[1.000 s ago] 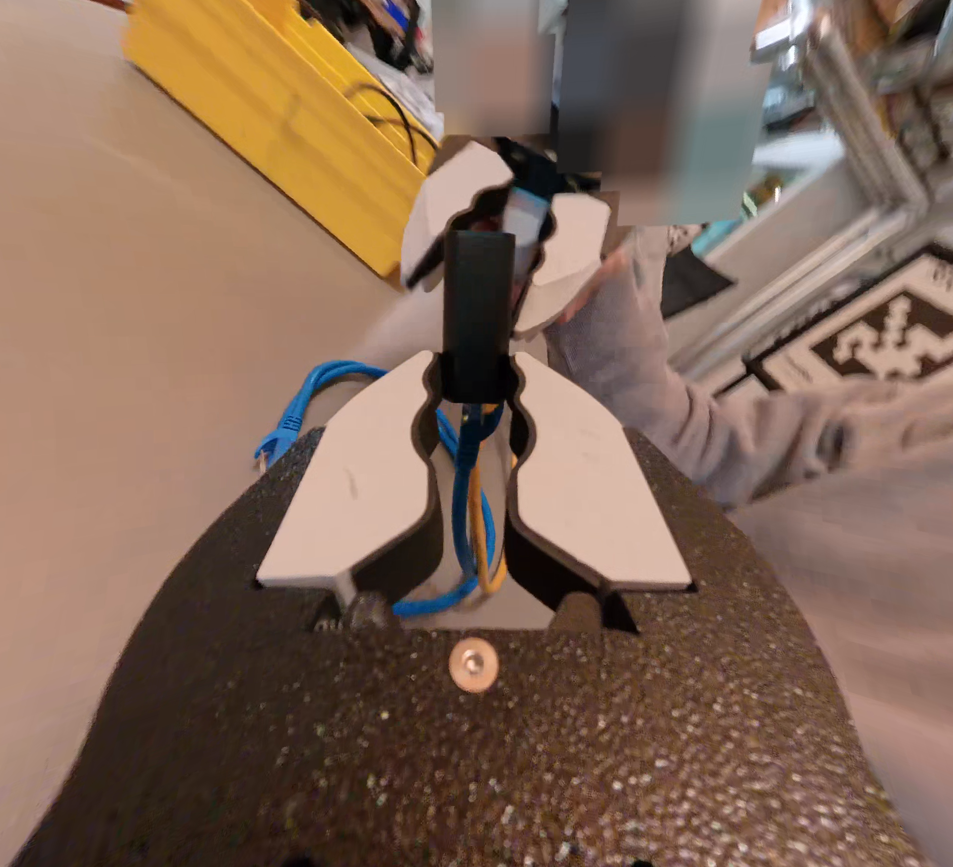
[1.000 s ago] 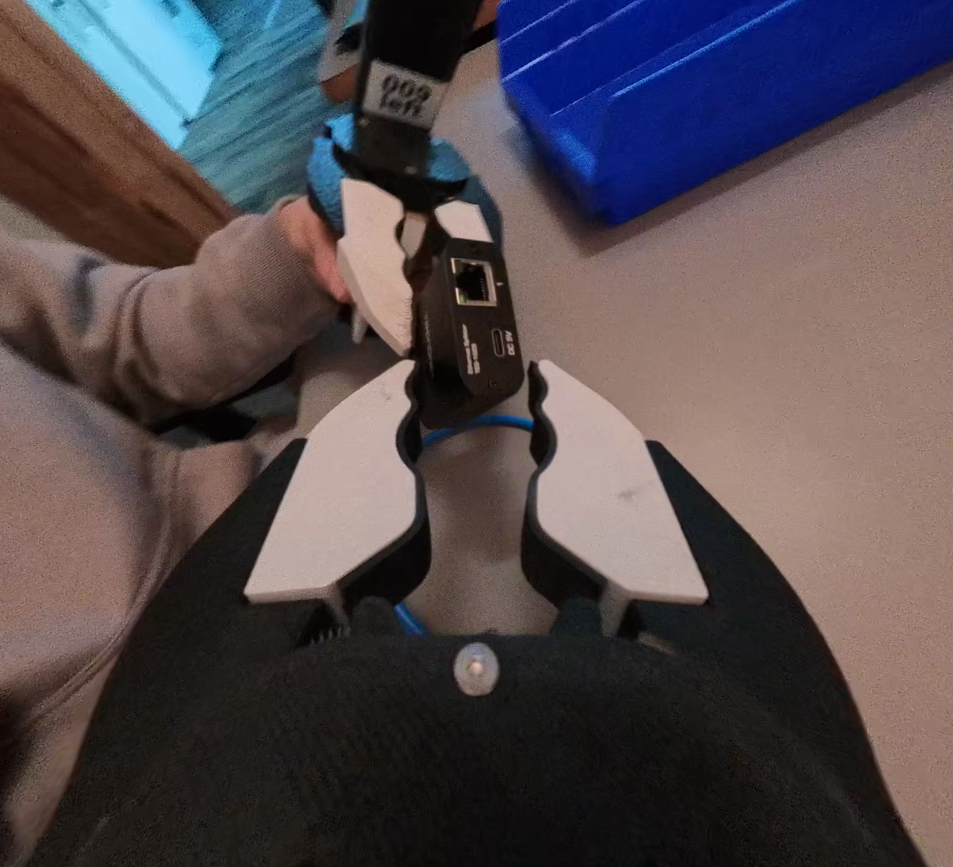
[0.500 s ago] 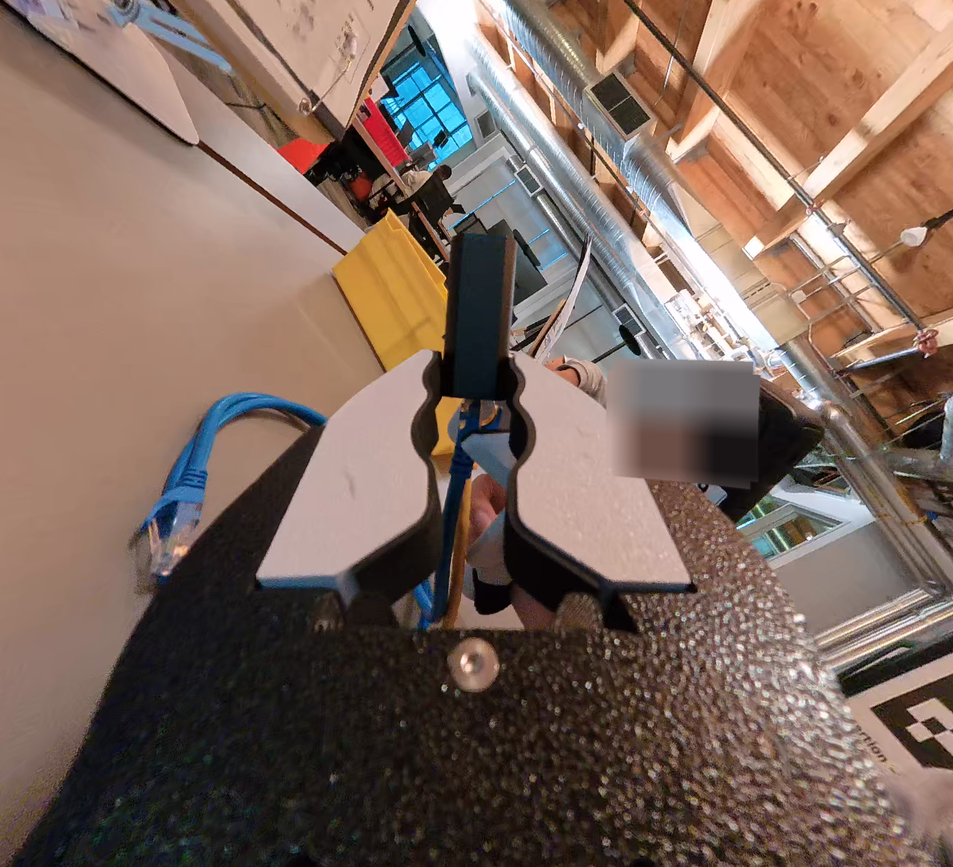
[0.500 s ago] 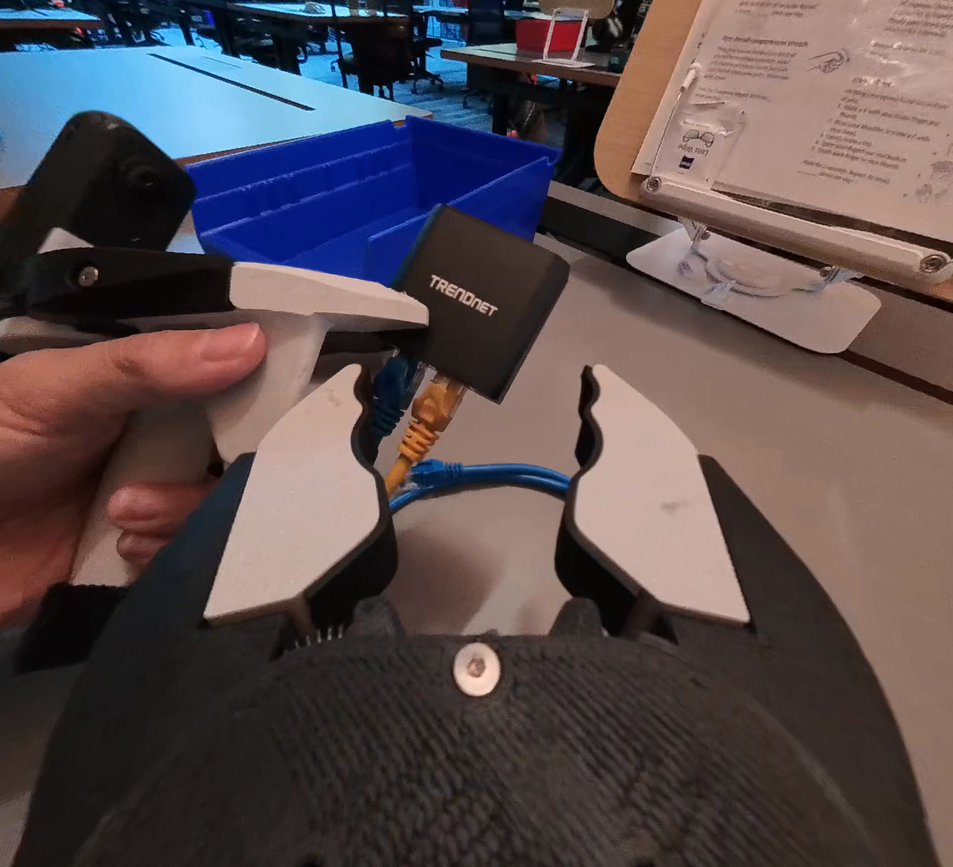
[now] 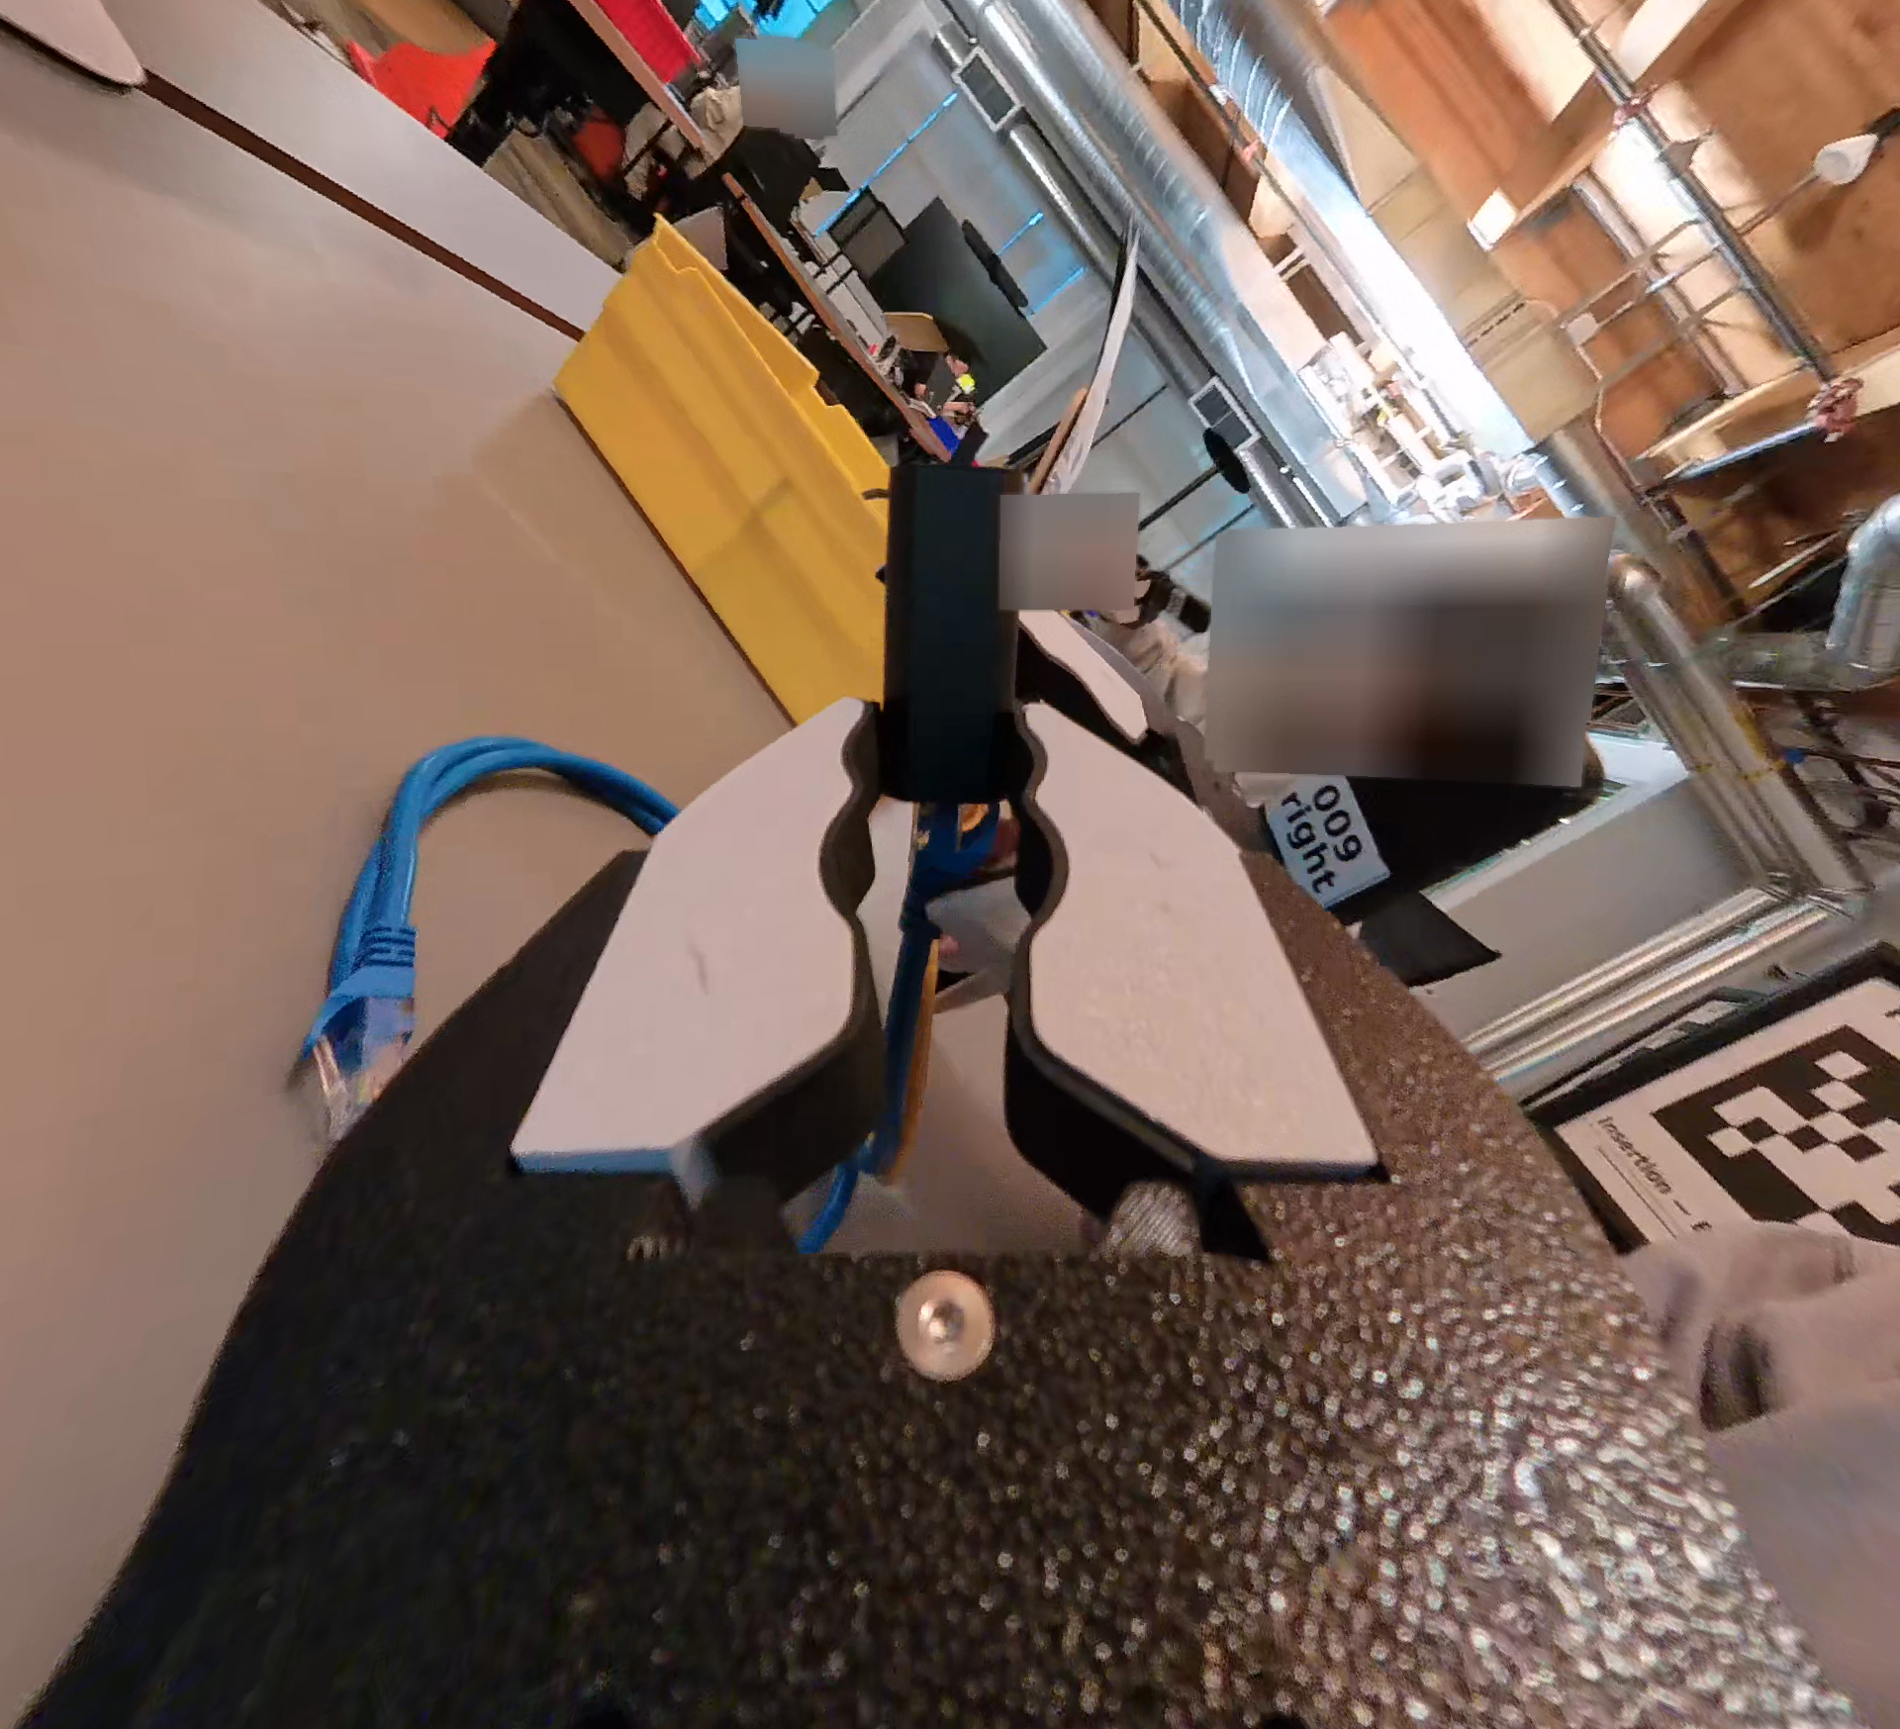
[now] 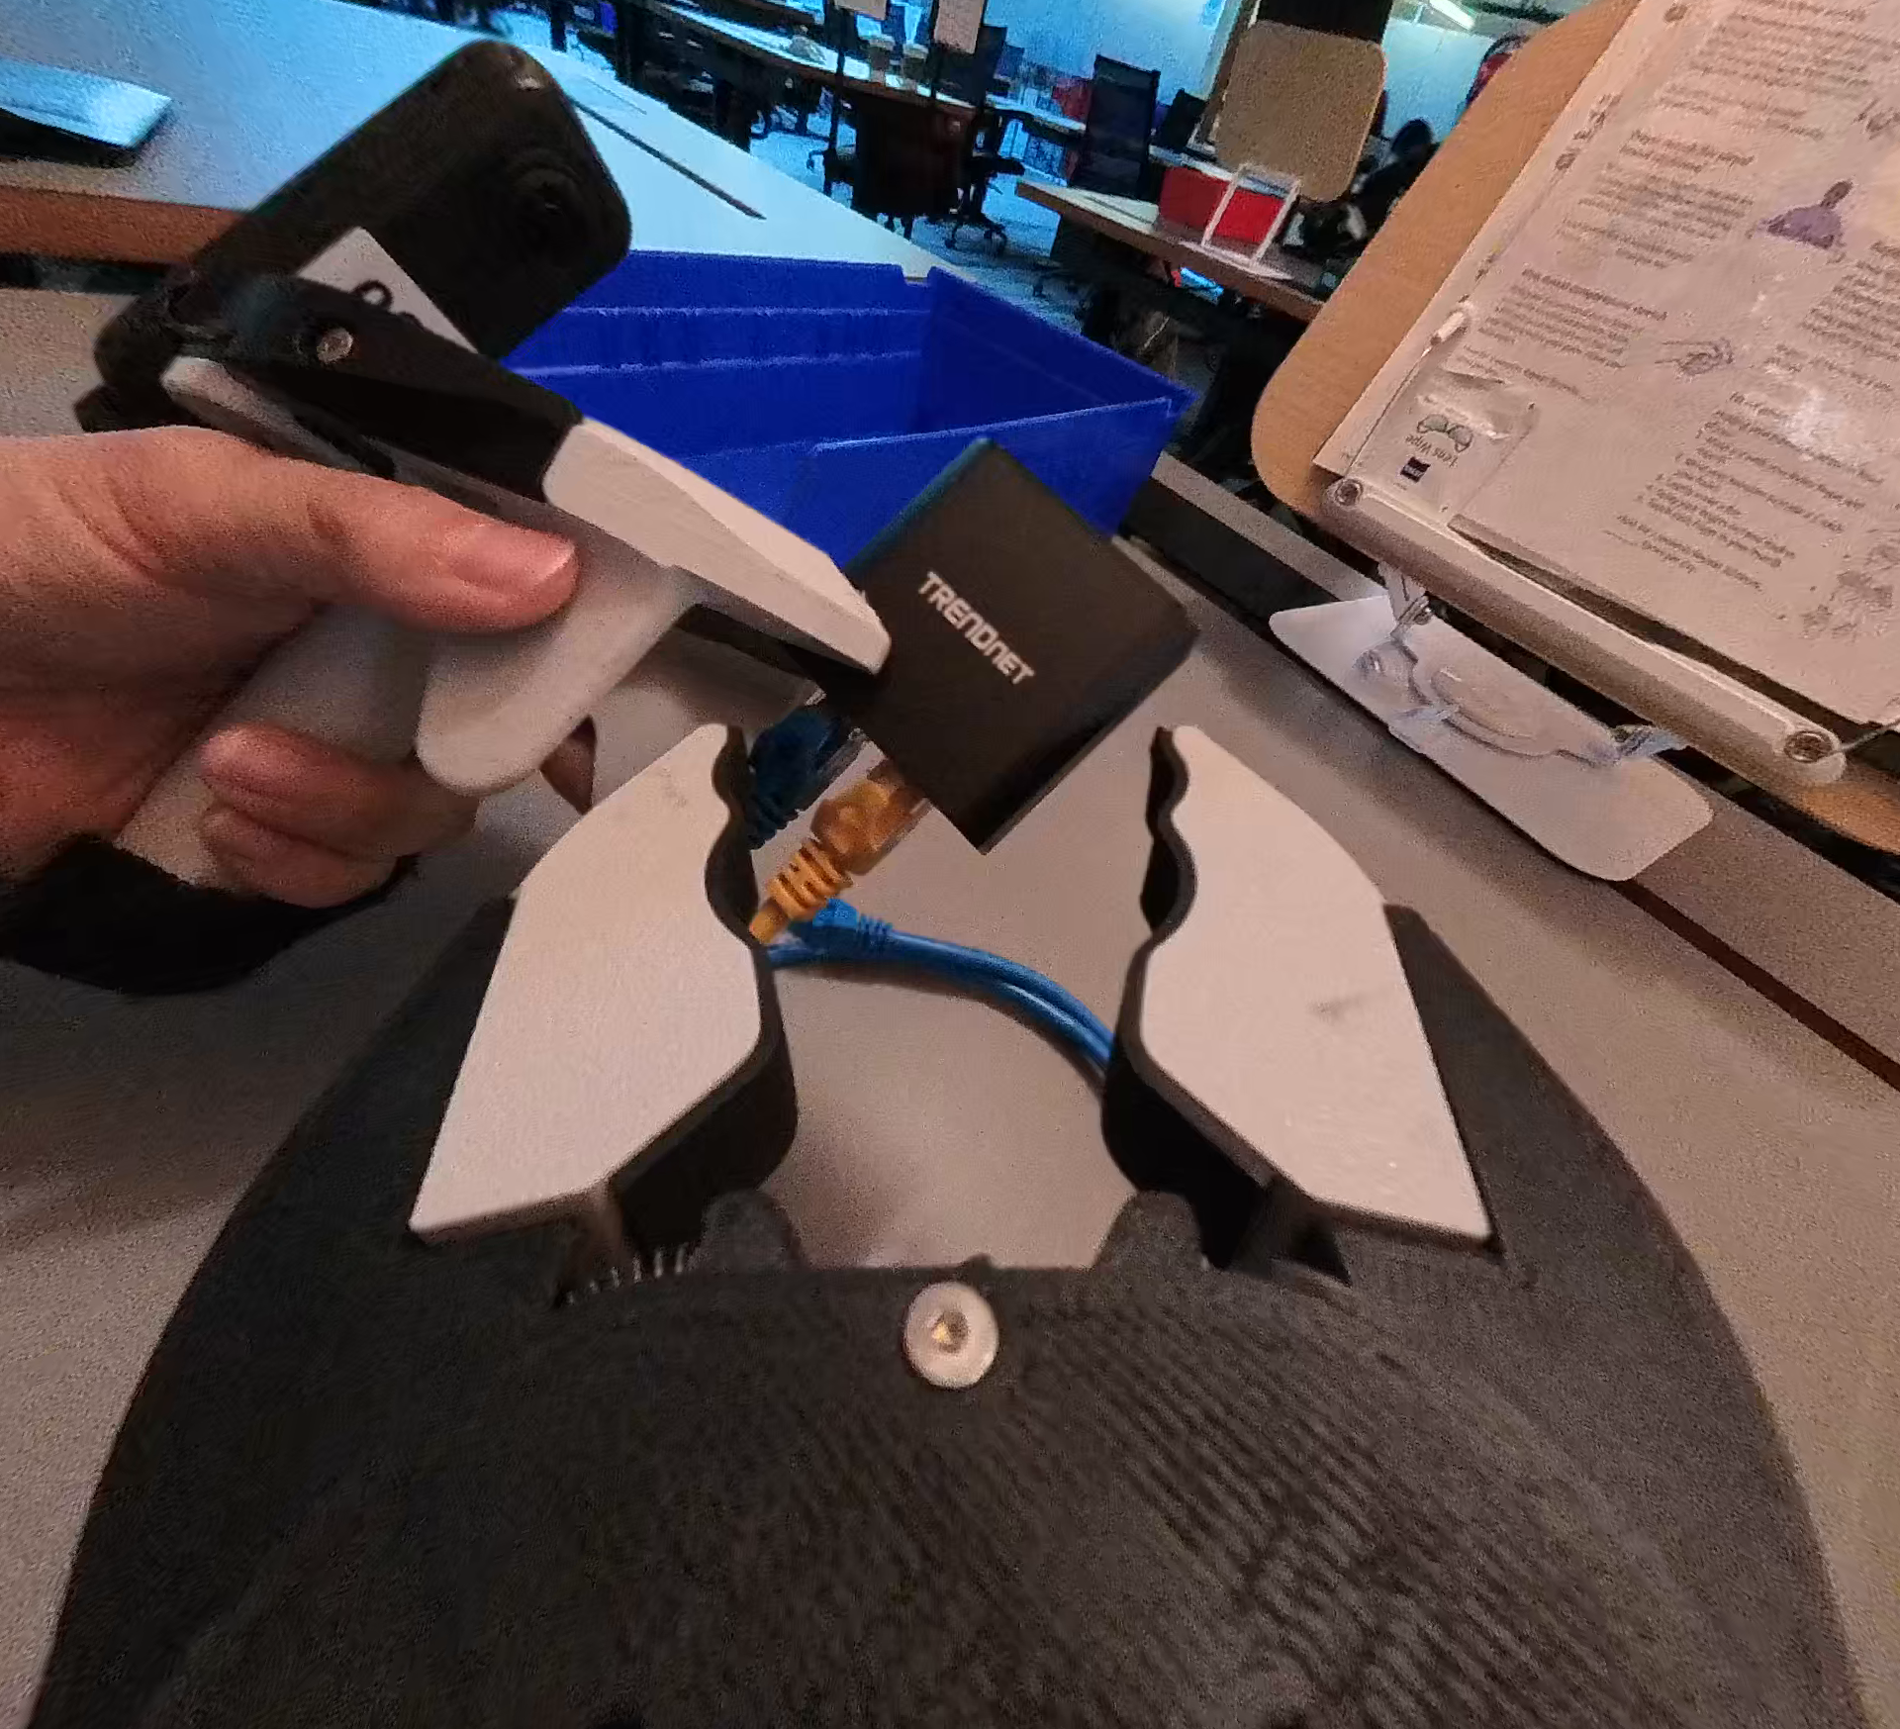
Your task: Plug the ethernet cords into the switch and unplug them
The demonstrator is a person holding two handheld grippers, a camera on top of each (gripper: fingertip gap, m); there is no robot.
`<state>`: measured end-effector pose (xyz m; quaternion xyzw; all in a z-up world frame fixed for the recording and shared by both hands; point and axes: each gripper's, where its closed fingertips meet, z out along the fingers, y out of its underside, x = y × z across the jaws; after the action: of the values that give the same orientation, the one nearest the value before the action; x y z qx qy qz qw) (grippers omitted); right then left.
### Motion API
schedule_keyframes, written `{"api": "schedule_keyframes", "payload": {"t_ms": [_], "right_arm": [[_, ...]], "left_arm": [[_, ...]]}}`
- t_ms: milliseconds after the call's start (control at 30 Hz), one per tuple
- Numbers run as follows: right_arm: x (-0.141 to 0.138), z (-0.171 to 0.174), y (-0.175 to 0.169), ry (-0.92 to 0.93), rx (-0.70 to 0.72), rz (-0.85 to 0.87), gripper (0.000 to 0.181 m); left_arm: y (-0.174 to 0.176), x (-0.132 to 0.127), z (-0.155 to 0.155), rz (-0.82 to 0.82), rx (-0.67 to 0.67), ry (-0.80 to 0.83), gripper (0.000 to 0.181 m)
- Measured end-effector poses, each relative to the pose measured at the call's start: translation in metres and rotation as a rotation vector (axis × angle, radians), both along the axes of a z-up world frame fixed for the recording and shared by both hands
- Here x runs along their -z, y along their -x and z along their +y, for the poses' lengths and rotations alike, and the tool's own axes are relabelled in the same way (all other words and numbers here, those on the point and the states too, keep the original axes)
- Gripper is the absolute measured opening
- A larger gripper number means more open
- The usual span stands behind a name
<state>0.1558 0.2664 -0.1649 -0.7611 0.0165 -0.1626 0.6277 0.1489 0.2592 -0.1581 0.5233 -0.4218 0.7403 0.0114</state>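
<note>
My left gripper [image 5: 946,739] is shut on a black switch [image 5: 946,610] and holds it above the table. In the right wrist view the switch [image 6: 1013,641] hangs tilted, with a yellow plug [image 6: 838,842] and a dark blue plug [image 6: 792,759] in its lower face. Their cords drop between my left fingers [image 5: 910,950]. My right gripper [image 6: 946,754] is open and empty, just below the switch, with the plugs near its left finger. A light blue cord [image 6: 987,975] lies on the table; its free plug [image 5: 360,1011] shows in the left wrist view.
A hand [image 6: 206,610] holds the left gripper. A blue bin [image 6: 823,384] stands behind the switch. A document stand [image 6: 1645,363] is at the right. A yellow bin [image 5: 720,507] sits on the grey table [image 5: 257,549].
Both grippers swung up from a downward look a second ago. The right gripper opened wider and has come closer under the switch. The left gripper stays shut on the switch.
</note>
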Motion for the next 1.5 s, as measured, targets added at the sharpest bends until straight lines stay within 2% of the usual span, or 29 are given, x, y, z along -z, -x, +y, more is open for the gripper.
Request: {"api": "schedule_keyframes", "payload": {"t_ms": [100, 167, 200, 300, 367, 400, 433, 500, 567, 633, 733, 833, 900, 933, 967, 1067, 1133, 1167, 1267, 1333, 1400, 1467, 1500], "right_arm": [[-0.003, -0.012, 0.001, 0.02, -0.059, -0.001, 0.076], [-0.008, -0.026, -0.012, -0.015, -0.038, 0.121, 0.08], [-0.014, -0.032, -0.012, -0.069, -0.079, 0.211, 0.08], [-0.032, -0.041, -0.013, -0.259, -0.186, 0.5, 0.063], [-0.034, -0.036, 0.006, -0.283, -0.319, 0.585, 0.048], [-0.031, -0.031, 0.011, -0.265, -0.332, 0.583, 0.045], [-0.032, -0.028, 0.018, -0.27, -0.368, 0.551, 0.028], [-0.038, -0.024, 0.022, -0.316, -0.39, 0.523, 0.027], [-0.034, -0.023, 0.026, -0.256, -0.433, 0.534, 0.025], [-0.026, -0.025, 0.028, -0.16, -0.458, 0.513, 0.024], [-0.023, -0.033, 0.039, -0.025, -0.529, 0.418, 0.024], [-0.017, -0.036, 0.048, 0.141, -0.601, 0.349, 0.024], [-0.011, -0.036, 0.053, 0.251, -0.647, 0.323, 0.024], [-0.008, -0.035, 0.053, 0.3, -0.654, 0.307, 0.024], [-0.005, -0.033, 0.051, 0.336, -0.645, 0.285, 0.024], [0.0, -0.027, 0.047, 0.372, -0.619, 0.238, 0.024], [-0.001, -0.018, 0.038, 0.304, -0.536, 0.19, 0.026], [-0.005, -0.013, 0.031, 0.242, -0.468, 0.158, 0.028], [-0.022, -0.003, 0.011, -0.002, -0.177, 0.057, 0.05], [-0.024, 0.001, 0.015, -0.119, -0.055, -0.029, 0.065], [-0.013, 0.01, 0.019, -0.093, 0.028, -0.125, 0.079], [0.001, 0.022, 0.022, -0.029, 0.066, -0.142, 0.094], [0.004, 0.025, 0.017, -0.008, 0.114, -0.148, 0.093]], "left_arm": [[0.003, -0.001, -0.005, -0.035, 0.041, -0.036, 0.023], [0.004, -0.006, -0.004, -0.107, 0.041, -0.079, 0.023], [0.006, -0.009, -0.004, -0.143, 0.052, -0.086, 0.022], [0.013, -0.018, -0.009, -0.253, 0.092, -0.124, 0.022], [0.017, -0.021, -0.016, -0.314, 0.12, -0.15, 0.022], [0.019, -0.022, -0.019, -0.336, 0.13, -0.162, 0.023], [0.02, -0.021, -0.021, -0.353, 0.133, -0.179, 0.023], [0.024, -0.025, -0.019, -0.407, 0.135, -0.164, 0.023], [0.027, -0.02, -0.018, -0.407, 0.177, -0.195, 0.022], [0.029, -0.011, -0.016, -0.394, 0.194, -0.328, 0.023], [0.033, -0.011, -0.007, -0.428, 0.148, -0.554, 0.05], [0.041, -0.01, -0.014, -0.408, 0.206, -0.65, 0.049], [0.044, -0.015, -0.019, -0.408, 0.227, -0.646, 0.044], [0.045, -0.017, -0.02, -0.41, 0.232, -0.645, 0.036], [0.047, -0.017, -0.021, -0.404, 0.244, -0.654, 0.023], [0.045, -0.007, -0.014, -0.323, 0.252, -0.717, 0.023], [0.035, -0.011, -0.003, -0.297, 0.158, -0.681, 0.023], [0.029, -0.015, 0.005, -0.278, 0.096, -0.625, 0.023], [0.015, -0.024, 0.032, -0.189, -0.092, -0.419, 0.023], [0.01, -0.026, 0.042, -0.141, -0.167, -0.281, 0.023], [0.007, -0.026, 0.045, -0.099, -0.206, -0.126, 0.022], [0.005, -0.023, 0.041, -0.07, -0.206, -0.027, 0.022], [0.005, -0.023, 0.038, -0.063, -0.205, 0.01, 0.023]]}}
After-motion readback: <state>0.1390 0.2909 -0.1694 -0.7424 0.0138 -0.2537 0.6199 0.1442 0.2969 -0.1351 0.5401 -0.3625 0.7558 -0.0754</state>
